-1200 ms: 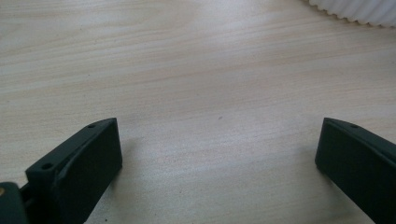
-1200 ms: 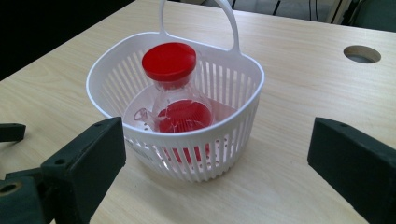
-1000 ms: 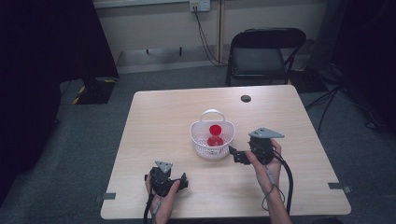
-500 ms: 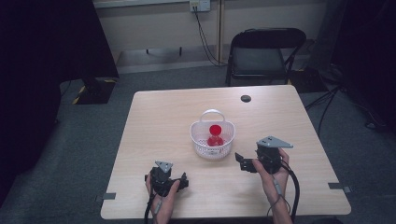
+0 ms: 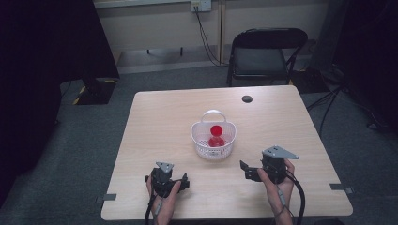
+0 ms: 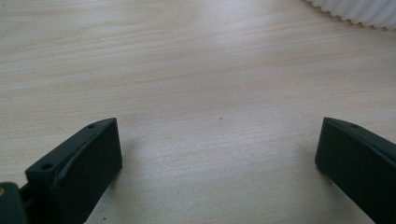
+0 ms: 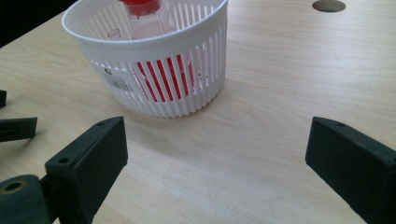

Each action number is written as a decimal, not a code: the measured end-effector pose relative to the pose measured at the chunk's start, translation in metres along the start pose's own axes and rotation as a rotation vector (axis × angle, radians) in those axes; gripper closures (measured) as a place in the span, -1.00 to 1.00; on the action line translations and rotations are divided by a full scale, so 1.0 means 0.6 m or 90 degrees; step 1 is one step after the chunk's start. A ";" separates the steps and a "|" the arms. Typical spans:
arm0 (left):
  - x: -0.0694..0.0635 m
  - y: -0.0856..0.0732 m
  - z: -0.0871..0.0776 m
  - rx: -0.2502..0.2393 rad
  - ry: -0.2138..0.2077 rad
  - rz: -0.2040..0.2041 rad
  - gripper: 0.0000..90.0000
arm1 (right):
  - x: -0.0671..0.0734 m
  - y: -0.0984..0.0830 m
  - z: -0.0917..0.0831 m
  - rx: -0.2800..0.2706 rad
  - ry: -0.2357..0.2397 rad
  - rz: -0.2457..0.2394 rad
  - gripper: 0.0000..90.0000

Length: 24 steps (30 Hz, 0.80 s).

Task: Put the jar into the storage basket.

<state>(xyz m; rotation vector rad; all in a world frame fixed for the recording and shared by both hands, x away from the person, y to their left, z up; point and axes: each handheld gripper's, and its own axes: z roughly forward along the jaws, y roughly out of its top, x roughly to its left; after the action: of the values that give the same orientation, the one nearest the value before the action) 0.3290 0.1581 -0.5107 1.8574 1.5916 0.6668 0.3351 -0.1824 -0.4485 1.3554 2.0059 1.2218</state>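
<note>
- R gripper (image 5: pixel 248 171): jaws wide apart, nothing between them, low over bare table (image 5: pixel 291 122).
- L gripper (image 5: pixel 180 182): jaws also wide, empty, wood grain only betw. them.
- White slatted basket (image 7: pixel 187 70): just ahead-left of R gripper, apart from its jaws; ahead-right of L gripper.
- Clear bottle w/ red cap (image 7: pixel 140 7) inside basket, leaning.
- Label: white sticker w/ barcode (image 7: pixel 116 81) on basket wall facing R gripper; print too small to read.
- Dark round spot (image 7: pixel 328 5) on table far ahead of R gripper.
</note>
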 end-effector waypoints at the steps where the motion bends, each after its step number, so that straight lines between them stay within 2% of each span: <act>1: 0.000 0.000 0.000 0.000 0.000 0.000 -0.99 | -0.002 -0.006 0.000 -0.002 0.006 0.010 -0.90; 8: 0.000 0.000 0.000 0.000 0.000 0.000 -1.00 | -0.008 -0.026 0.000 0.001 0.002 0.027 -0.90; 18: 0.000 0.000 0.000 0.000 0.000 0.000 -0.99 | -0.007 -0.051 0.000 0.016 -0.029 0.014 -0.90; 24: 0.000 0.000 0.000 0.000 0.000 0.000 -0.99 | -0.007 -0.064 0.000 0.025 -0.037 0.009 -0.89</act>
<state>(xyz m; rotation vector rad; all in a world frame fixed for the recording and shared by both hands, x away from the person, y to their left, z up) 0.3290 0.1581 -0.5107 1.8576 1.5914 0.6666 0.3172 -0.1916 -0.4818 1.4105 1.9934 1.1421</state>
